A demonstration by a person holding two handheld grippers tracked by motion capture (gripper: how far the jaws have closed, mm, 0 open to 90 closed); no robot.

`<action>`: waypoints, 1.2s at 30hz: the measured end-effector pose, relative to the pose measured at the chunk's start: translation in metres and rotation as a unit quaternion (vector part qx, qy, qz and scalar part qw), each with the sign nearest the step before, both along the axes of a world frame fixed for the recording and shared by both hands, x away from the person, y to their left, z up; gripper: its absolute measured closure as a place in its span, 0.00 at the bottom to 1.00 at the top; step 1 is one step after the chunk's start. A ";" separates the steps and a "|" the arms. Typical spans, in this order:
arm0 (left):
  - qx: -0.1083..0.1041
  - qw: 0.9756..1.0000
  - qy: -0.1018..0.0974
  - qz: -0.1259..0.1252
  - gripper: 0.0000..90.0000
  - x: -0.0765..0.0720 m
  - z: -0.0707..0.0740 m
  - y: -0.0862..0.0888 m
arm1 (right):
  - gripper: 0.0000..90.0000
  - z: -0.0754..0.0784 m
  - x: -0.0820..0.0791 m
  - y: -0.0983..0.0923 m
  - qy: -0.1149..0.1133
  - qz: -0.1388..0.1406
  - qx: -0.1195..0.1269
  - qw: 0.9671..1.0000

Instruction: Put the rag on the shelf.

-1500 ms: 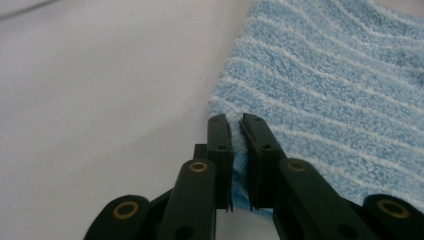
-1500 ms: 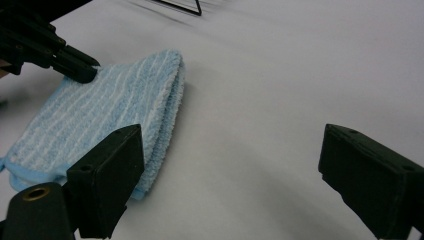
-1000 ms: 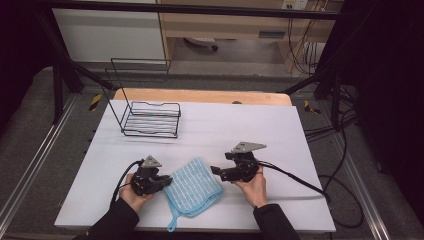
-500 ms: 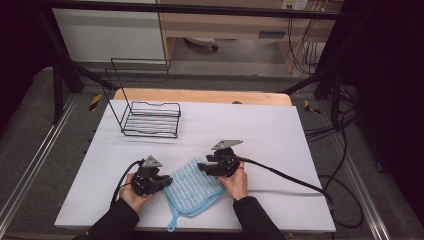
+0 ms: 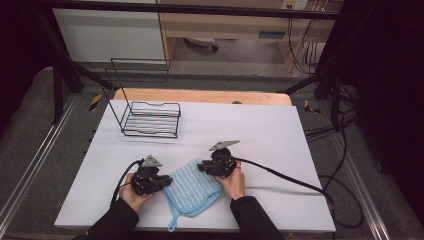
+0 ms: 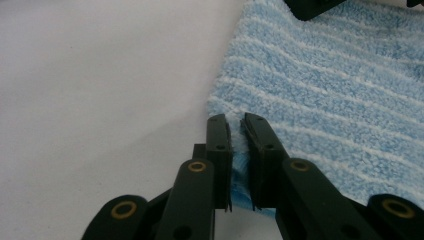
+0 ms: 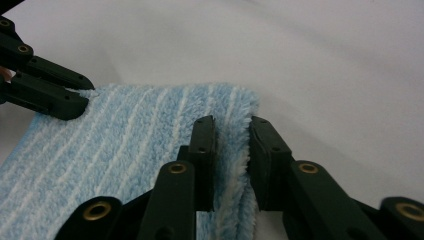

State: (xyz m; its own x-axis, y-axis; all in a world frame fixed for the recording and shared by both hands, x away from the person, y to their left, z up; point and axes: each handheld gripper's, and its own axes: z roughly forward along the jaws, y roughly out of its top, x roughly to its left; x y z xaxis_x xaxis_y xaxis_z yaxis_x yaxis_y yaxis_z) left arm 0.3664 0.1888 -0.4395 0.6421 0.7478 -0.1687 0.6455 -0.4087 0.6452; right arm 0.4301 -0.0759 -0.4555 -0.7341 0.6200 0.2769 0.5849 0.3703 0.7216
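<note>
The blue striped towel [image 5: 194, 187] is lying flat near the front edge of the white table [image 5: 260, 125], between both hands. The left gripper [image 6: 237, 131] has its jaws pinched tight on the towel's edge. The right gripper [image 7: 233, 131] has just been closing, and its jaws now squeeze the opposite edge.

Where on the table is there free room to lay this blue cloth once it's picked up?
The widest bare patch of the white table lies right of the wire rack, stretching to the far and right edges. A smaller one sits between the rack and the cloth. The near middle is crowded: left gripper and right gripper both clamp the cloth there.
</note>
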 end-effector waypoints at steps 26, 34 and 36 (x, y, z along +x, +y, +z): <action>0.009 0.998 -0.022 0.054 0.89 -0.019 0.003 0.019 | 0.73 0.017 0.018 0.050 -0.066 0.040 -0.046 0.996; 0.013 0.998 -0.020 0.052 0.89 -0.018 0.003 0.018 | 0.49 0.049 -0.021 0.028 -0.091 0.048 -0.012 0.995; 0.018 0.998 -0.020 0.050 0.89 -0.017 0.003 0.018 | 0.47 0.051 -0.034 0.021 -0.088 0.051 -0.011 0.995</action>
